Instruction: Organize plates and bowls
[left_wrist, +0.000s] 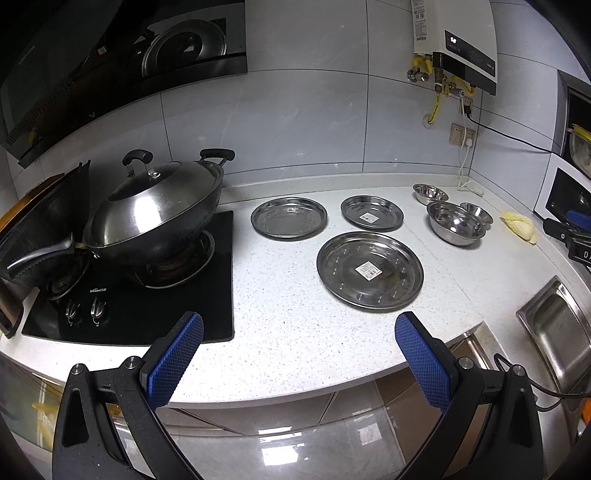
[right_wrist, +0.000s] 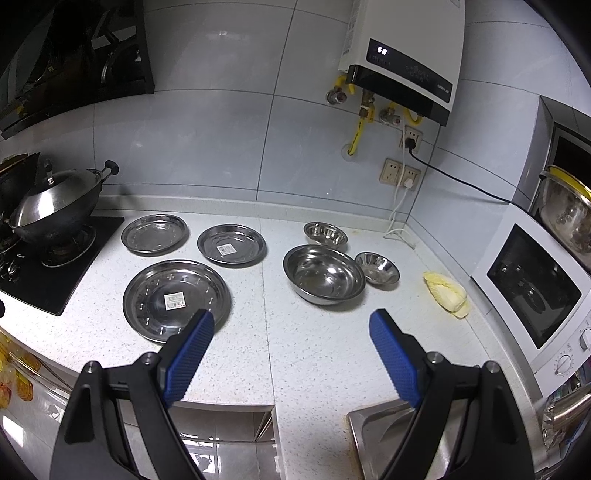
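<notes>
Three steel plates lie on the white counter: a large one (left_wrist: 370, 271) (right_wrist: 176, 300) in front, a medium one (left_wrist: 289, 217) (right_wrist: 155, 233) by the stove, and another with a sticker (left_wrist: 372, 213) (right_wrist: 231, 244). To their right stand a large steel bowl (left_wrist: 456, 222) (right_wrist: 324, 274) and two small bowls (left_wrist: 430, 193) (right_wrist: 325, 233), (left_wrist: 476, 212) (right_wrist: 377, 267). My left gripper (left_wrist: 299, 325) is open and empty above the counter's front edge, short of the large plate. My right gripper (right_wrist: 291, 323) is open and empty in front of the large bowl.
A lidded wok (left_wrist: 155, 214) sits on the black gas stove (left_wrist: 147, 295) at the left. A sink (left_wrist: 557, 325) (right_wrist: 388, 435) is at the front right. A yellow cloth (right_wrist: 447, 293) and a microwave (right_wrist: 532, 284) are at the right. A water heater (right_wrist: 402, 55) hangs on the tiled wall.
</notes>
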